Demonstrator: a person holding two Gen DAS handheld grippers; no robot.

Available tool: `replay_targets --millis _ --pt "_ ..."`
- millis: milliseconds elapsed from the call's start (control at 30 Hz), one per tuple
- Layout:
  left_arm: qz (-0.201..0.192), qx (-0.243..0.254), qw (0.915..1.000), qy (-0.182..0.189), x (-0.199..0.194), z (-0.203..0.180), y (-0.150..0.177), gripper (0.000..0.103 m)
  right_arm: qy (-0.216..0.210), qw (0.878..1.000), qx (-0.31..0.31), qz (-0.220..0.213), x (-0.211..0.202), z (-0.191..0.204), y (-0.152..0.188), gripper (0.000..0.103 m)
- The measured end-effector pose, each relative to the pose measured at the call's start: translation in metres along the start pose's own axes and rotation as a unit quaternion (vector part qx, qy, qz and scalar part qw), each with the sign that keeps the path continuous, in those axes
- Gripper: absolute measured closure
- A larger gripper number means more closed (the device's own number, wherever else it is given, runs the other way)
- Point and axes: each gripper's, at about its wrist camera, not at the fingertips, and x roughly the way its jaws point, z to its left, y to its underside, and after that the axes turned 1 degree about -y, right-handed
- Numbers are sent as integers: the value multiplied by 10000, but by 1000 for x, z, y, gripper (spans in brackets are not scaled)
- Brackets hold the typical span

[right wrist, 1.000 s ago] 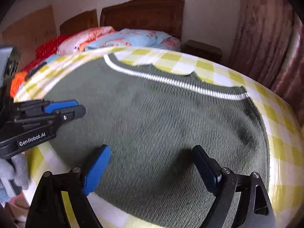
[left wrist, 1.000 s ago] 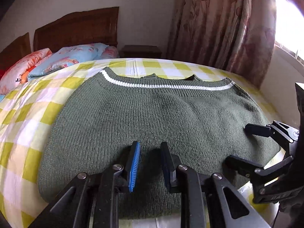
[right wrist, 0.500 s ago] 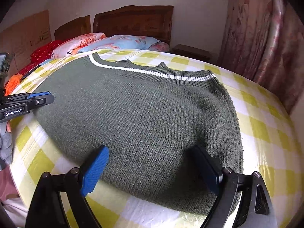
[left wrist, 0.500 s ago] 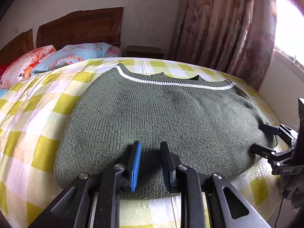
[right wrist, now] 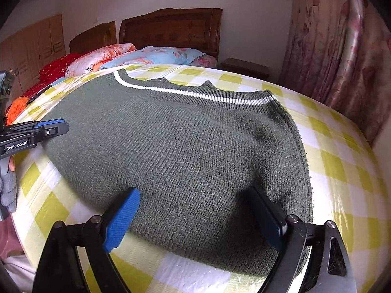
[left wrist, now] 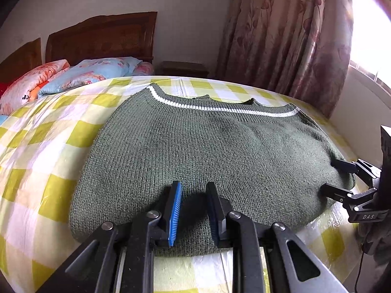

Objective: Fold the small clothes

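Left wrist: flat green knitted sweater (left wrist: 207,151)

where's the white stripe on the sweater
In both views the white stripe runs along the sweater's far edge, nearest the pillows and headboard.

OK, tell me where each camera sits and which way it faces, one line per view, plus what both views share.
Left wrist view: on the left tool, aimed down across the green sweater toward the headboard; its own narrowly parted fingers show, with the right tool at the right edge.
Right wrist view: on the right tool, over the sweater's near right part, facing the same way; its wide-open fingers show, with the left tool and a gloved hand at left.
Shared: sweater, checked bedcover, pillows, curtain.
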Motion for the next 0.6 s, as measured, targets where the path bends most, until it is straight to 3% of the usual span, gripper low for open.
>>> replay_targets --millis 100,267,367,533,600 --pt "17 -60 10000 -14 -6 3 -1 81 3 10000 40 2 -2 0 1 0" --pt "-40 -430 9985 -350 -23 36 14 81 49 9994 306 -126 -17 -11 4 0" --pt "13 -784 9969 55 -23 60 24 81 183 9993 317 -96 -19 -15 6 0" --pt "100 -705 9972 -233 -24 45 16 82 433 9989 194 45 -14 -8 2 0" --pt "-19 -507 9986 -121 -29 27 7 82 459 9982 389 13 -21 -8 -4 0"
